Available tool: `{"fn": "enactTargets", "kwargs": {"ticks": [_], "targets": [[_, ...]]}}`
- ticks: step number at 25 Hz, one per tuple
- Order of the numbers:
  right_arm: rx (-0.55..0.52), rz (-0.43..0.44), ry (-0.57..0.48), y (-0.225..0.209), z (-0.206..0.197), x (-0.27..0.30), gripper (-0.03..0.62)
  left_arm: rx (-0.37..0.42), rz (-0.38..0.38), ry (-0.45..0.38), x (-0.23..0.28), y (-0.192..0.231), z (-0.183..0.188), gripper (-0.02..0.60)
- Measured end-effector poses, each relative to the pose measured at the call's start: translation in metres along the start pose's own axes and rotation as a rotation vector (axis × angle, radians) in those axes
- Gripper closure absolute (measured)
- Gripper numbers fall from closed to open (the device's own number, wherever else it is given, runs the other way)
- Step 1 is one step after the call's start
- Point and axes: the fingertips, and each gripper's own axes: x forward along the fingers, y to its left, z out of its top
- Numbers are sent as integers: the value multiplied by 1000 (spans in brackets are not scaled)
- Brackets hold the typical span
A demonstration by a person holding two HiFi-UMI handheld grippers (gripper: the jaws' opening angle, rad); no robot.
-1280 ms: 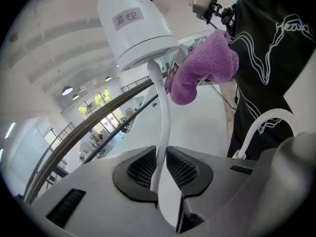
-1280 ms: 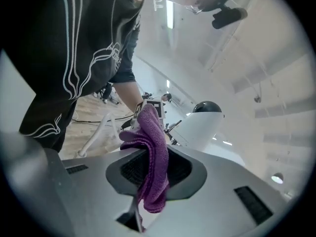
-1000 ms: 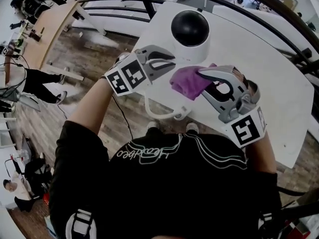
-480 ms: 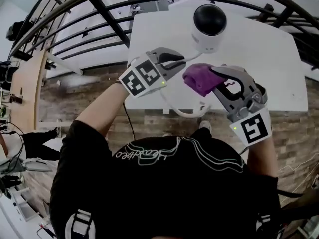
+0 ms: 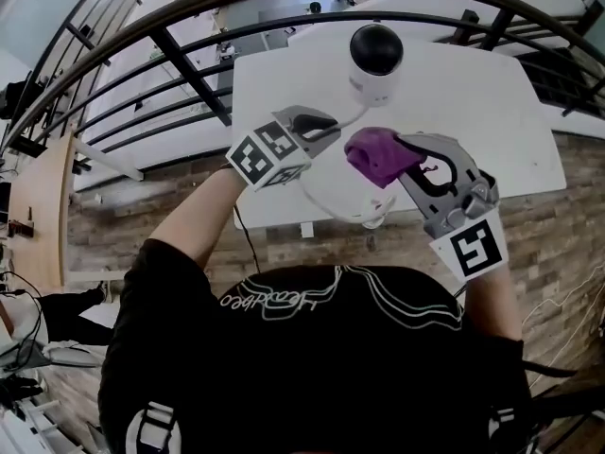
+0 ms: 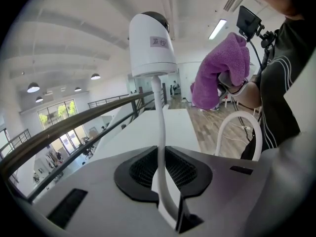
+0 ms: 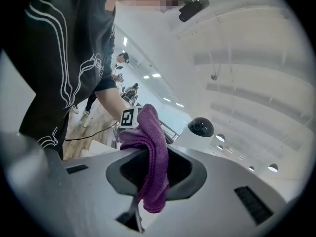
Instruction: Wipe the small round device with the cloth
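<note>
We held the left gripper (image 5: 319, 122) (image 6: 167, 205) with its jaws pinched shut on a thin white cable (image 5: 342, 119) (image 6: 158, 127). This cable ran straight from the jaws up to the underside of the small round white device with a black dome (image 5: 375, 59) (image 6: 151, 42) (image 7: 198, 131). A further stretch of the same cable curled in a loop near the table's front edge, between our two grippers.

In the head view the device sat toward the far side of the white rectangular table (image 5: 473, 112), dome upward. We could not tell from any view whether its base rested on the tabletop or hung clear of it.

The right gripper (image 5: 405, 149) (image 7: 140, 204) was clamped on a bunched purple terry cloth (image 5: 376, 154) (image 6: 220, 70) (image 7: 150, 154). The cloth's folds spilled out past the jaw tips. It was near the device but apart from it, on the side nearer to us in the head view. In the left gripper view it was to the right of the device.

Beyond the table a curved dark metal railing (image 5: 180, 60) arched across the scene. A wooden plank floor (image 5: 142, 197) lay below the table's near edge.
</note>
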Motion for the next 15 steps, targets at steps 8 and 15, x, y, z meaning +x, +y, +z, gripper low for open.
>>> {"fn": "enactTargets", "kwargs": {"ticks": [8,15], "targets": [[-3,-186,88,-23,15,8,528,4,-94,-1,0,3,-2,528],[-115,-434,228,-38,51,25,528,-47,-237,-66,-7,8,-6,528]]}}
